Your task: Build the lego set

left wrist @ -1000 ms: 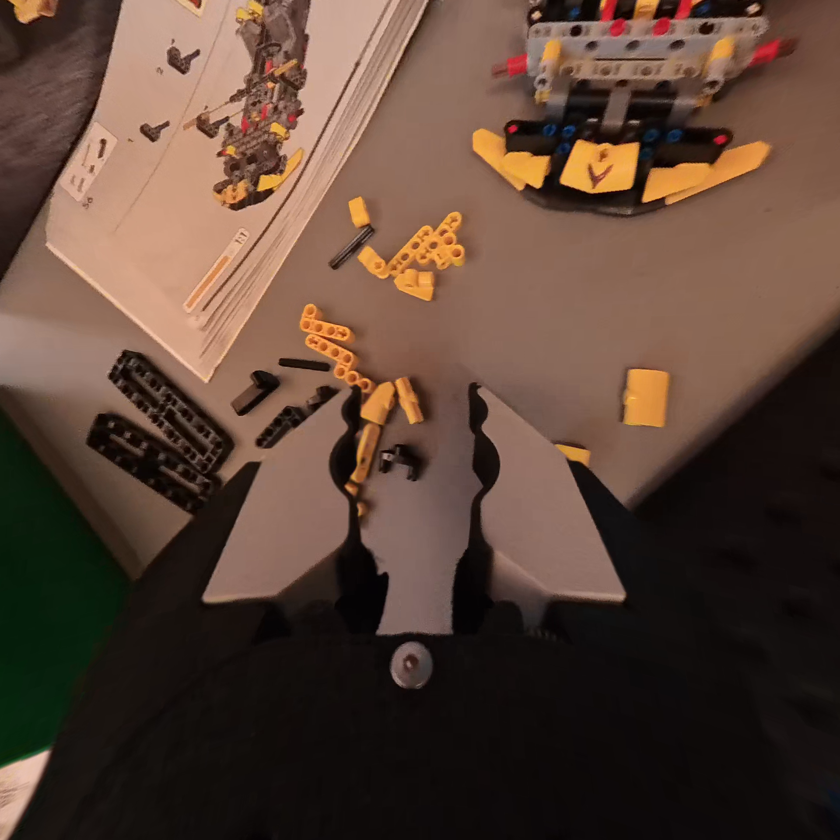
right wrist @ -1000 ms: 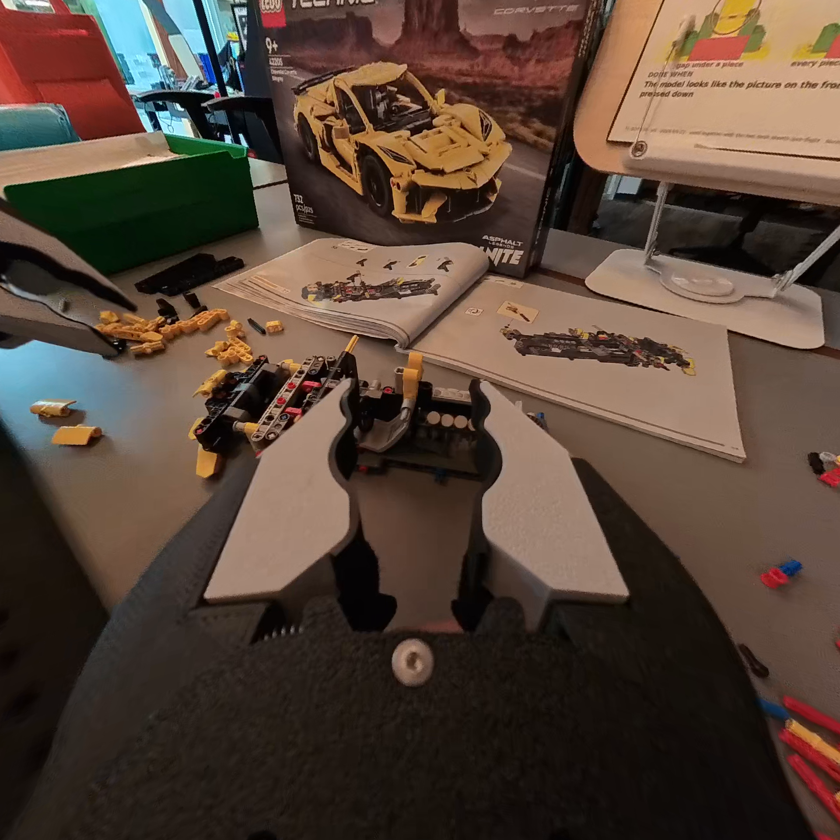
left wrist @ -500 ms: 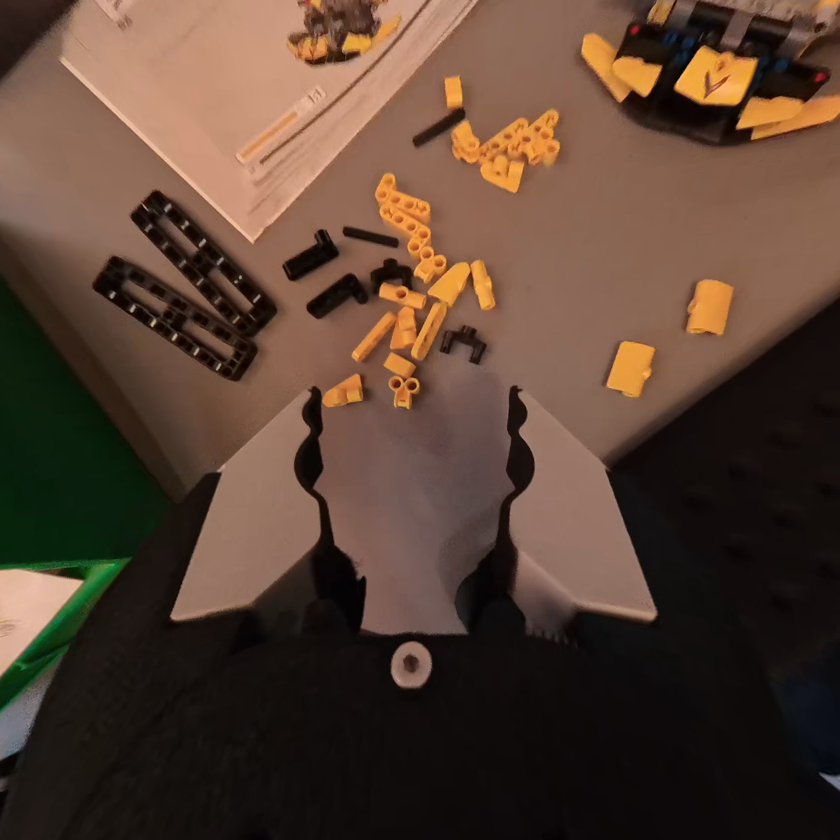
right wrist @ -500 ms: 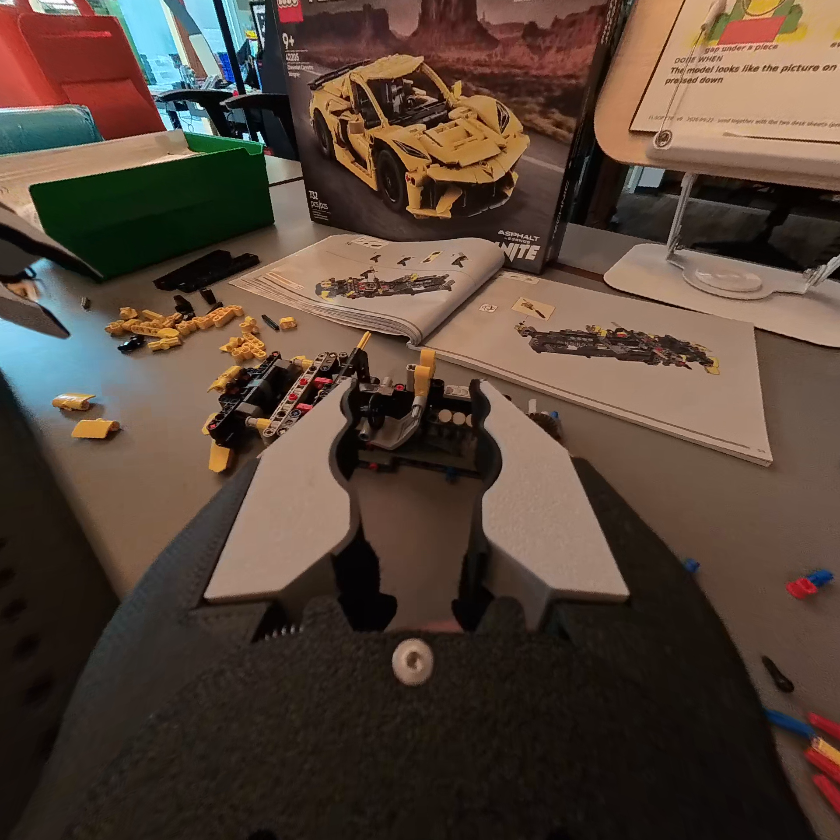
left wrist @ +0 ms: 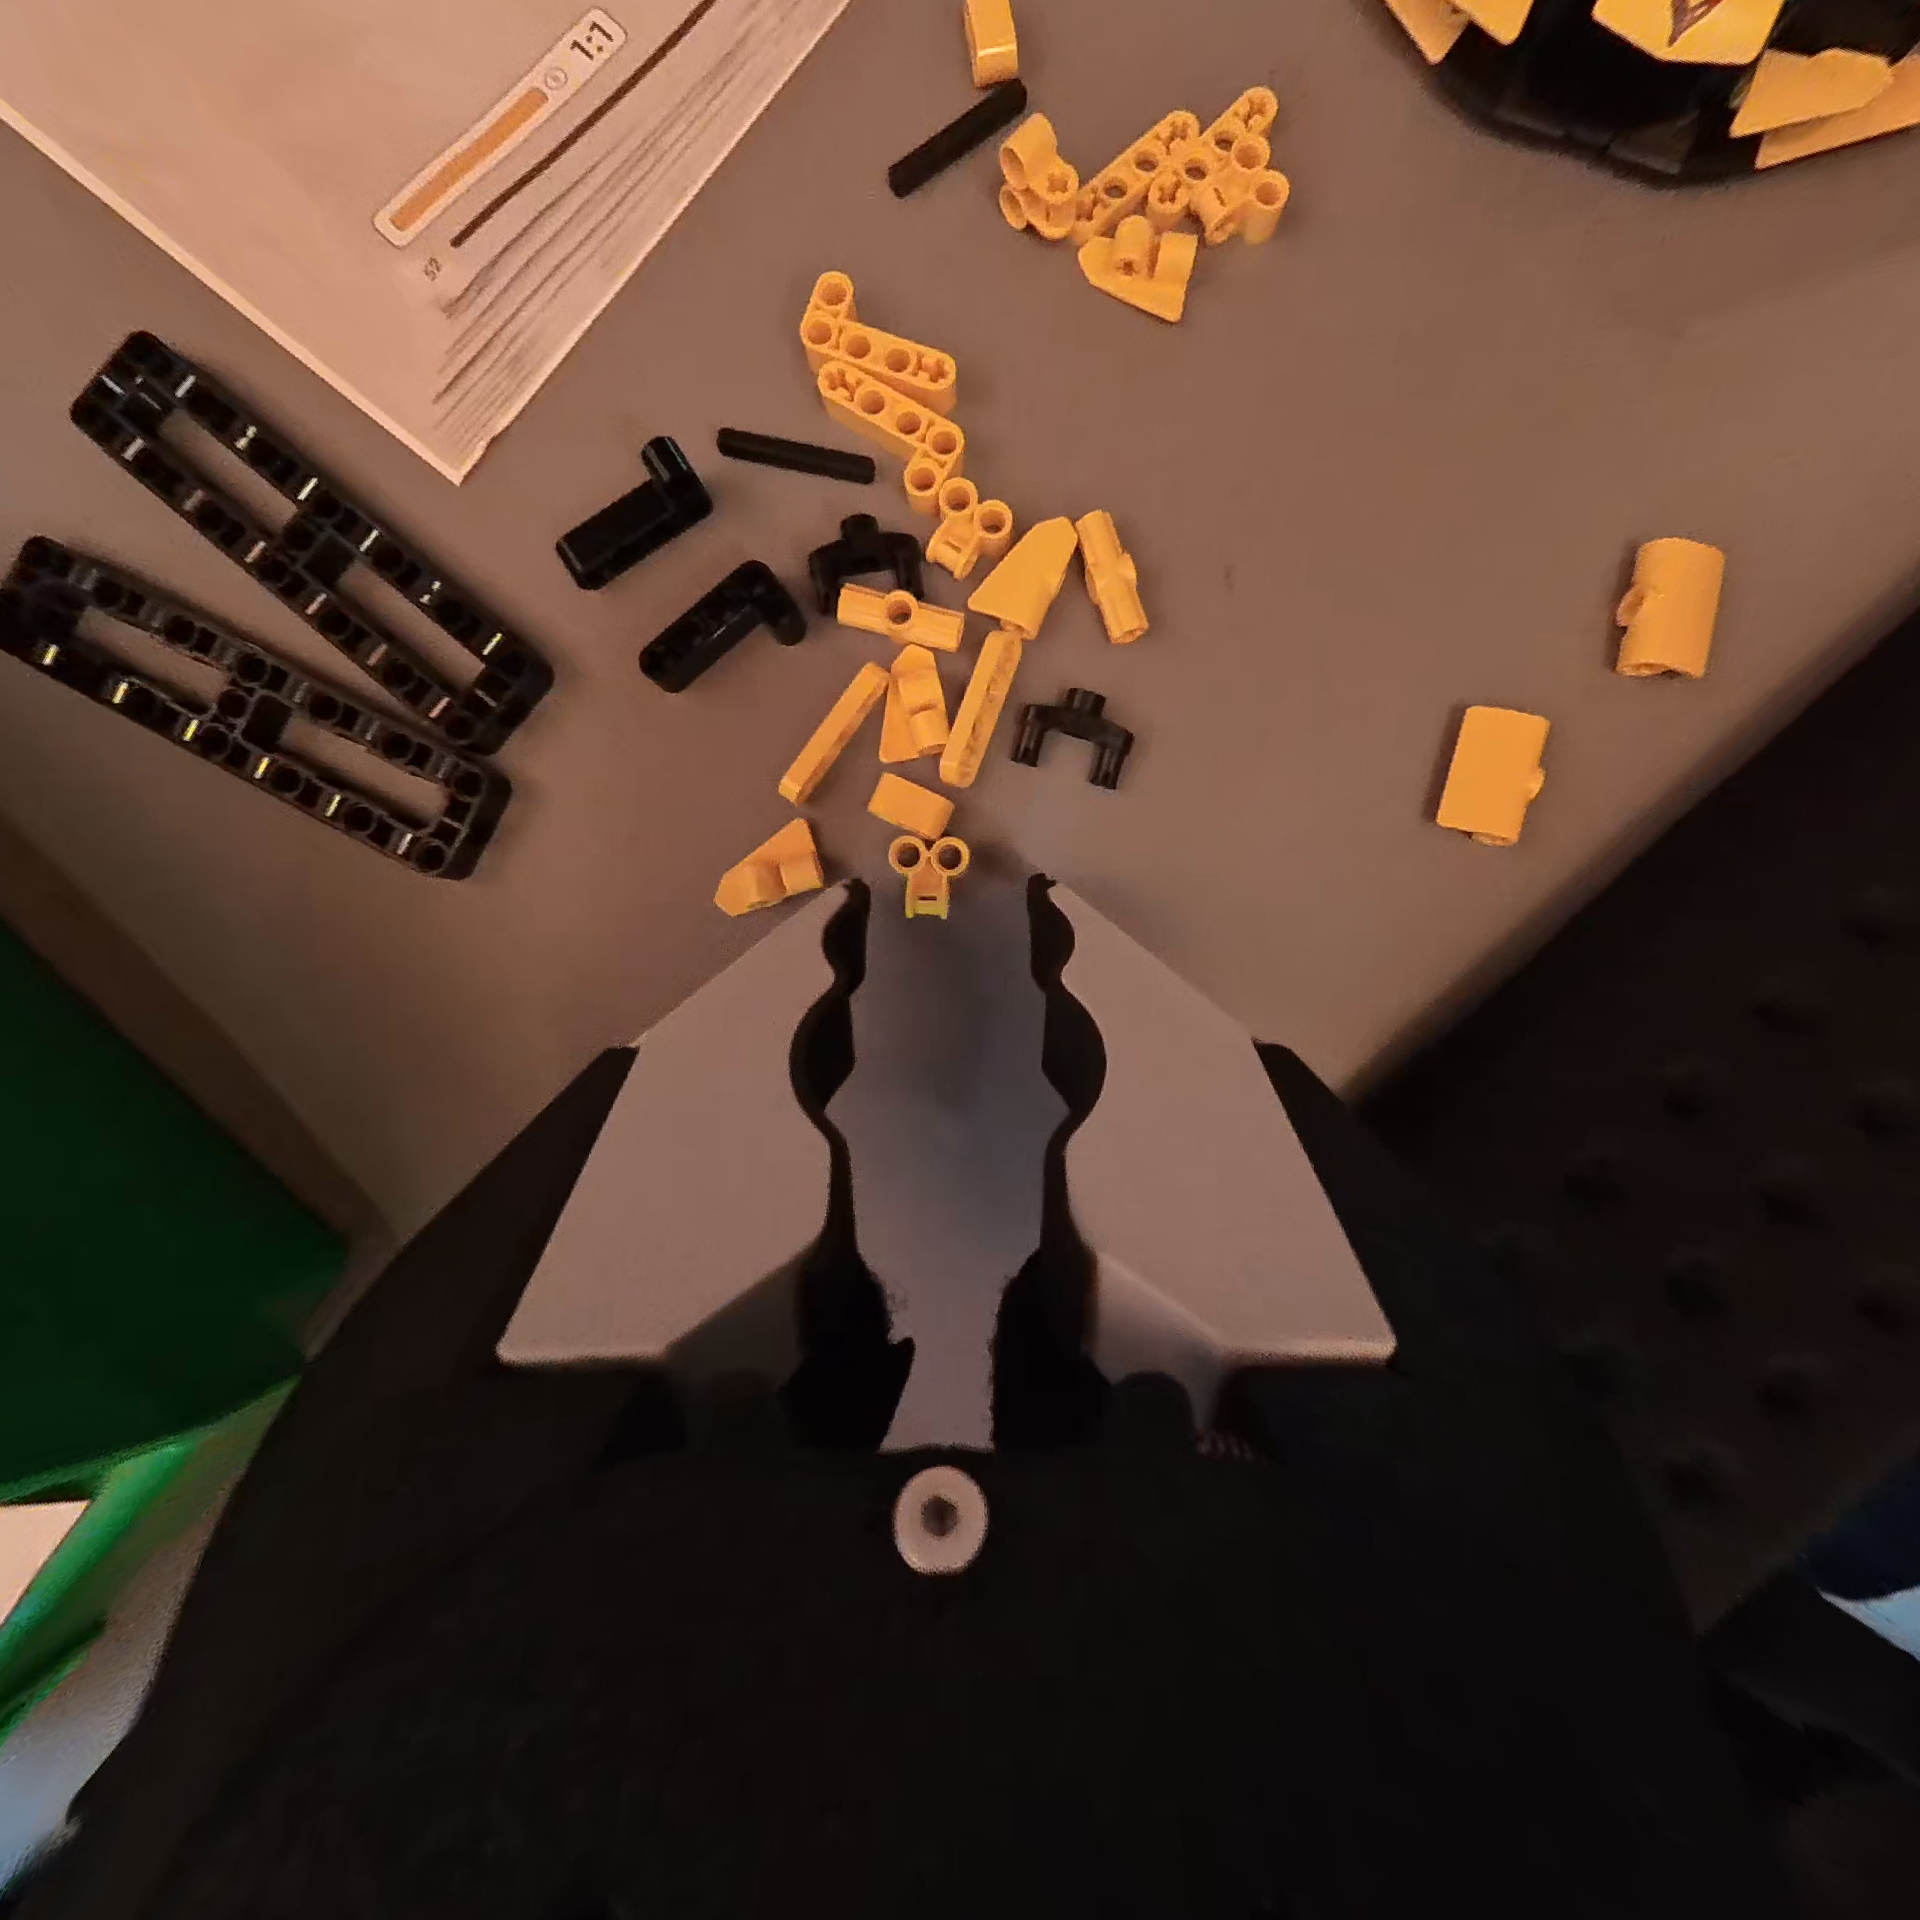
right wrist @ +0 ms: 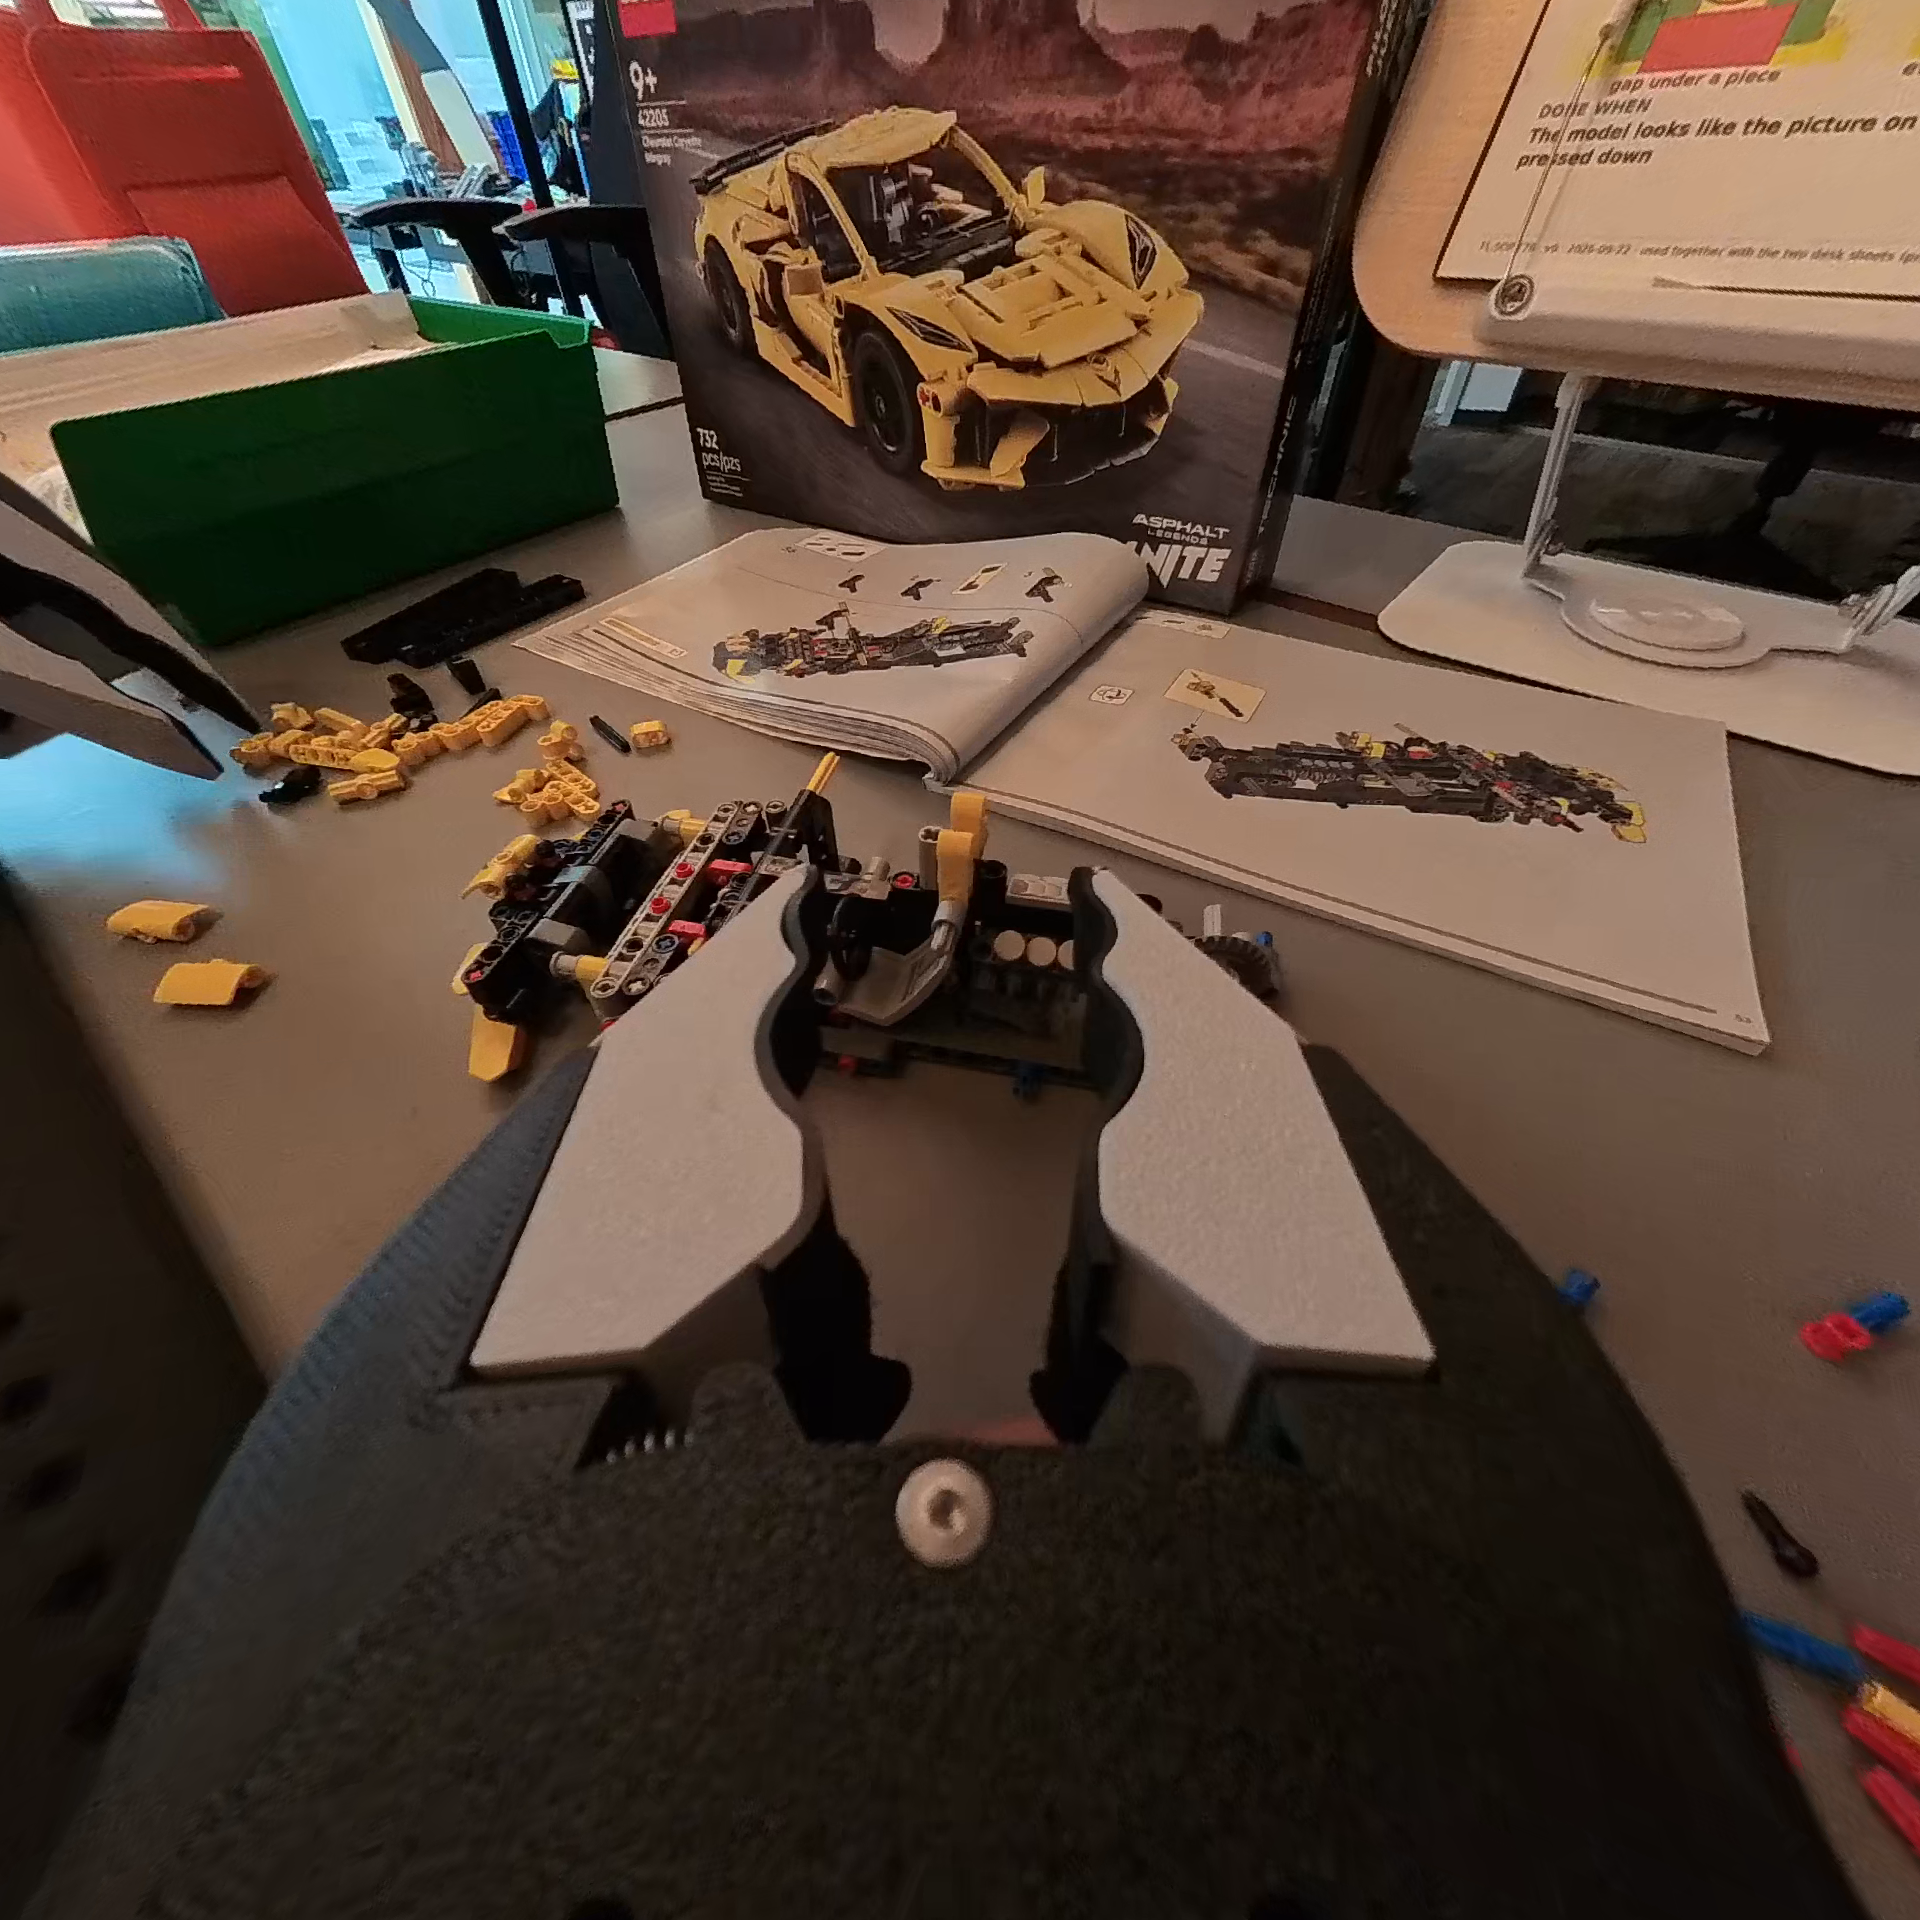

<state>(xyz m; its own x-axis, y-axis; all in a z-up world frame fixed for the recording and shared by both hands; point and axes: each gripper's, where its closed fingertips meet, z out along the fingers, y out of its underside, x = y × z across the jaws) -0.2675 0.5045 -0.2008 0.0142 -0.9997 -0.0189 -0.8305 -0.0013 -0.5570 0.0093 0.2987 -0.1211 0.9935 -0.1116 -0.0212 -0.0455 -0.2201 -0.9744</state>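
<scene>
The build stands at a middle stage, by the look of it: a partly assembled black, grey and yellow brick car chassis (right wrist: 748, 914) sits on the grey counter (right wrist: 1507, 1164), showing beams, red and blue pins, a small steering wheel and a grey seat, but no yellow bodywork over the cabin such as the car on the upright printed set box (right wrist: 987, 270) behind it has. The right tool (right wrist: 940, 883) sits with its grey fingers parted around the cabin end of the chassis; whether the pads actually press on it cannot be told, so its hold is uncertain. The left tool (left wrist: 940, 883) hangs empty above the counter, its jaws a narrow gap apart, tips just short of a small yellow double-hole connector (left wrist: 928, 868) at the near end of a scatter of loose yellow beams and panels (left wrist: 914, 582). Beside that scatter lie two long black open frames (left wrist: 281, 613), several short black angle pieces (left wrist: 675, 571), and two yellow curved panels (left wrist: 1579, 686) set well apart. An open white instruction booklet (right wrist: 1299, 790) lies beyond the chassis, a green bin (right wrist: 332, 468) stands at the far left, and red and blue pins (right wrist: 1849, 1330) lie at the right edge. Judging by these unused parts, much remains: the frames, panels and connectors are all yet to be fitted.
</scene>
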